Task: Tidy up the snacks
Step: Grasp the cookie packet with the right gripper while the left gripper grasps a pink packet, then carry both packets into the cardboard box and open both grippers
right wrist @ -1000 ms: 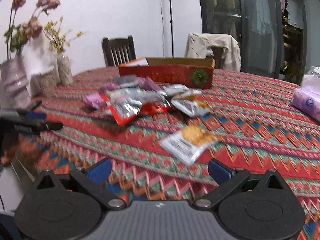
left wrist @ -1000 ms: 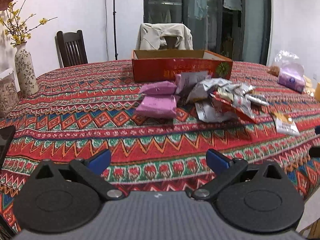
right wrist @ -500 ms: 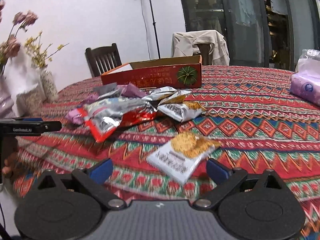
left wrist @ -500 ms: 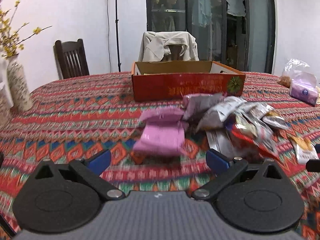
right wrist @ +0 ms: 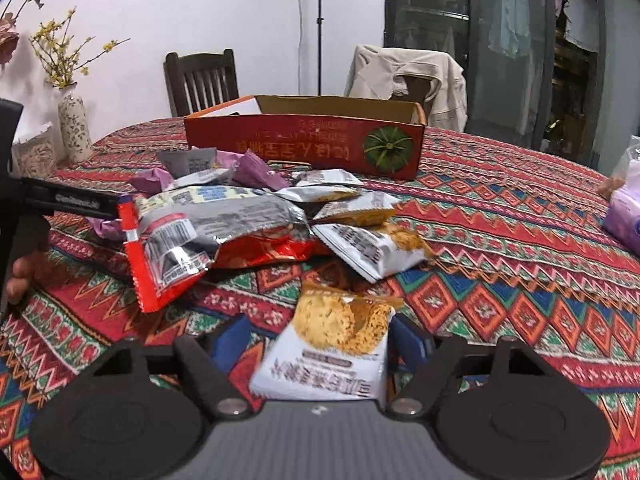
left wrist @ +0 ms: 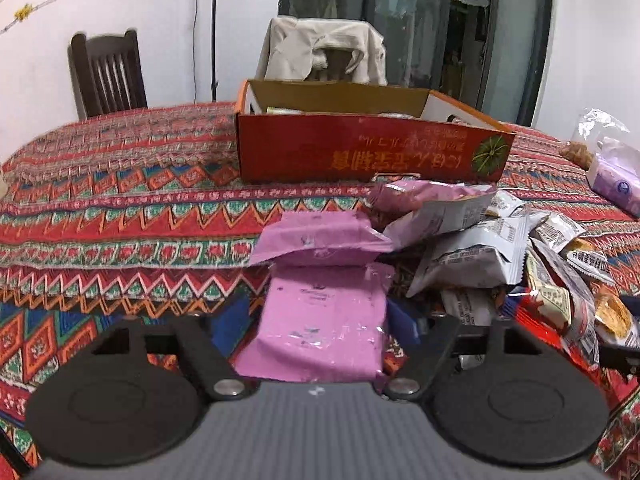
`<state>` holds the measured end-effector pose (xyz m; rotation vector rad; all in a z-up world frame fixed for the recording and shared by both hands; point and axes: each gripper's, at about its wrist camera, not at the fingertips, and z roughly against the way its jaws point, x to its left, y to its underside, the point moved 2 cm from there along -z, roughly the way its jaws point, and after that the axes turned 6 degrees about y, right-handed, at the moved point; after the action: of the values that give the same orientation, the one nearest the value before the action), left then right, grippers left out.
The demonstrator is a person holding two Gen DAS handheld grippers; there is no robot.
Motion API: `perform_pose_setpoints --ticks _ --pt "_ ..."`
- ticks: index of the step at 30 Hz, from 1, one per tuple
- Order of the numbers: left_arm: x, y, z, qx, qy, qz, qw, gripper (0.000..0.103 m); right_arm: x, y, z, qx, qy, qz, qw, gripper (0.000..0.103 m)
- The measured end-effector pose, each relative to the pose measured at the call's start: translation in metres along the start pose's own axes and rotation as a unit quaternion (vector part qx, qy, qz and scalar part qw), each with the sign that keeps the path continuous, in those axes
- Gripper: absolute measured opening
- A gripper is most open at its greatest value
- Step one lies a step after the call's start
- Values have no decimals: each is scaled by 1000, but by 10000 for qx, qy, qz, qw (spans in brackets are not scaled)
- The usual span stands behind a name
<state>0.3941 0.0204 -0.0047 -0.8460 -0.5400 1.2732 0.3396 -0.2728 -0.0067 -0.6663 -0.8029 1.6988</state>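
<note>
On the patterned tablecloth [left wrist: 120, 216] a flat pink packet [left wrist: 320, 328] lies between the fingers of my left gripper [left wrist: 316, 320]. Its jaws are closing, with a sliver of cloth still showing beside the left pad. A second pink packet [left wrist: 320, 240] lies just beyond it. My right gripper [right wrist: 320, 340] straddles a white biscuit packet [right wrist: 332, 344]. Those jaws are closing too, and the left pad stands apart from the packet. An open red cardboard box [left wrist: 360, 152] stands behind a heap of silver snack packets [left wrist: 472, 256].
A large red and silver bag [right wrist: 200, 236] lies left of the biscuit packet. The other gripper's black arm [right wrist: 68, 200] and a hand [right wrist: 20, 276] show at the left edge. A flower vase [right wrist: 74, 124], a tissue pack [right wrist: 624, 216] and two chairs [right wrist: 200, 80] ring the table.
Both grippers have moved forward over the table onto their packets. Each pair of jaws has narrowed from wide open to either side of a packet.
</note>
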Motion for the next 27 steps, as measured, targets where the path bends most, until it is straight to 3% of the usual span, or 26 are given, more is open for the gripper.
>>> perform_pose_setpoints --ticks 2,4,6,16,23,27 --pt "-6 1 1 -7 22 -159 9999 61 3 -2 -3 -12 -65 28 10000 75" --pt "-9 4 4 4 1 -212 9998 61 4 -4 -3 -23 -120 55 9999 58" --pt "-11 9 12 45 67 -162 9998 61 4 -5 -2 -46 -114 78 9999 53" --pt "-27 45 67 -36 193 97 9998 61 1 16 22 -176 -82 -26 9998 48" --pt "-28 46 77 -123 74 219 9997 61 3 22 30 -268 -156 -36 9995 48" --pt "-24 34 92 -315 236 262 9989 61 3 21 37 -367 -231 -61 9990 47"
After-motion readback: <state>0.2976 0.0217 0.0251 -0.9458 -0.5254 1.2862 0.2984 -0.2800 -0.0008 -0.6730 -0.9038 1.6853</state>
